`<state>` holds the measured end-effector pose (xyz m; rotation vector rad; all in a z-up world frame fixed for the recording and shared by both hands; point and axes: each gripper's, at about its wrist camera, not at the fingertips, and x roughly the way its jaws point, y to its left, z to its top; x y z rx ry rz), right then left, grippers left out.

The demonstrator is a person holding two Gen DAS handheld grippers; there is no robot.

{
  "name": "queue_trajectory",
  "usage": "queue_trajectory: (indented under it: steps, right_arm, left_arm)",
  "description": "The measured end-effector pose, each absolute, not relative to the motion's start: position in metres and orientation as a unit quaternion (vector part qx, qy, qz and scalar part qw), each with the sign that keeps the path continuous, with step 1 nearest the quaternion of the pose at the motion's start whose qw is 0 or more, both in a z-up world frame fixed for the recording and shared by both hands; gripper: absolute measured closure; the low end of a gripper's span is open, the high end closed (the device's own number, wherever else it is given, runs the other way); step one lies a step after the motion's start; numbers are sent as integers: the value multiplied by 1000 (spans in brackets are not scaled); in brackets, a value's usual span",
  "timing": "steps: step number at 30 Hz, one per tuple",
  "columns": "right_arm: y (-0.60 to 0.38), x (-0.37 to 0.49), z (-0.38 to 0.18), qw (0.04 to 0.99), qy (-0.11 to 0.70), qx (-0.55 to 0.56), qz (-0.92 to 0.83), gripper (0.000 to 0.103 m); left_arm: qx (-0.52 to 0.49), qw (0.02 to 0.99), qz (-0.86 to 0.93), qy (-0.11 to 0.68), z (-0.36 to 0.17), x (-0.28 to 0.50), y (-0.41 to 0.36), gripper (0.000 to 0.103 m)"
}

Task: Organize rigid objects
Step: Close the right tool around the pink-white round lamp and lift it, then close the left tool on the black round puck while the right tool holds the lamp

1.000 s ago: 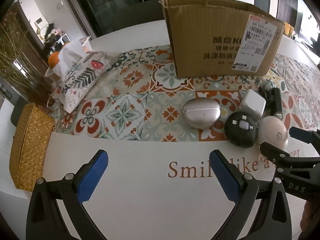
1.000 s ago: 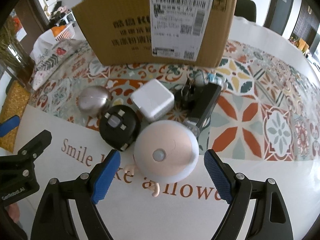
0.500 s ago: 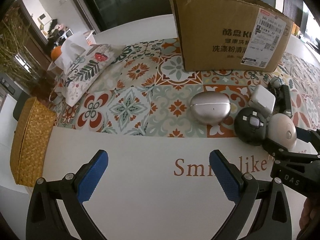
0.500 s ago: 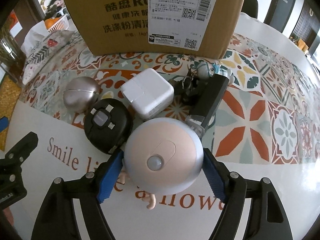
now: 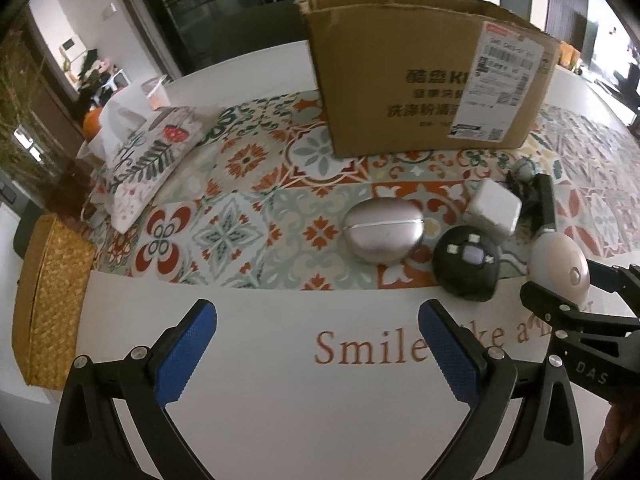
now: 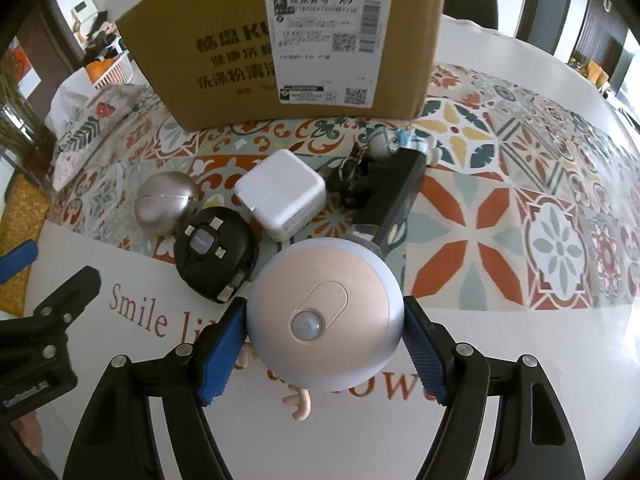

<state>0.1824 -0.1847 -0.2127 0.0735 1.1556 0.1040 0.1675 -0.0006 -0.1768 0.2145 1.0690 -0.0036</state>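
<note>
objects clustered [image 6: 280, 200] before cardboard box [image 6: 224, 60], on patterned mat [image 6: 520, 200]

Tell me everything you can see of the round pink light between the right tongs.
The round pink light is a smooth, plastic-looking dome: pale pink face, greyish-white rim, an oval panel with a small sensor lens. It sits on the white table, face up. The right tongs flank its rim with blue pads; contact looks likely but unconfirmed.

A home dining area: a white bench [image 5: 256, 360] with tiled-pattern cloth [image 5: 256, 184], wicker basket [image 5: 48, 304] at nine o'clock, glass doors [image 5: 216, 4] at twelve.
</note>
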Motion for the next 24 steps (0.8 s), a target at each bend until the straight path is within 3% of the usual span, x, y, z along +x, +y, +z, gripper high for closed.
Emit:
queue_trajectory:
  steps: [15, 24]
  right_arm:
    - [-223, 168, -188, 837, 546, 48, 4, 28]
    - [-239, 166, -196, 835, 548, 52, -15, 28]
  left_arm:
    - [68, 848, -114, 513, -190, 181, -46, 8]
    - [70, 830, -141, 535, -216, 193, -71, 21]
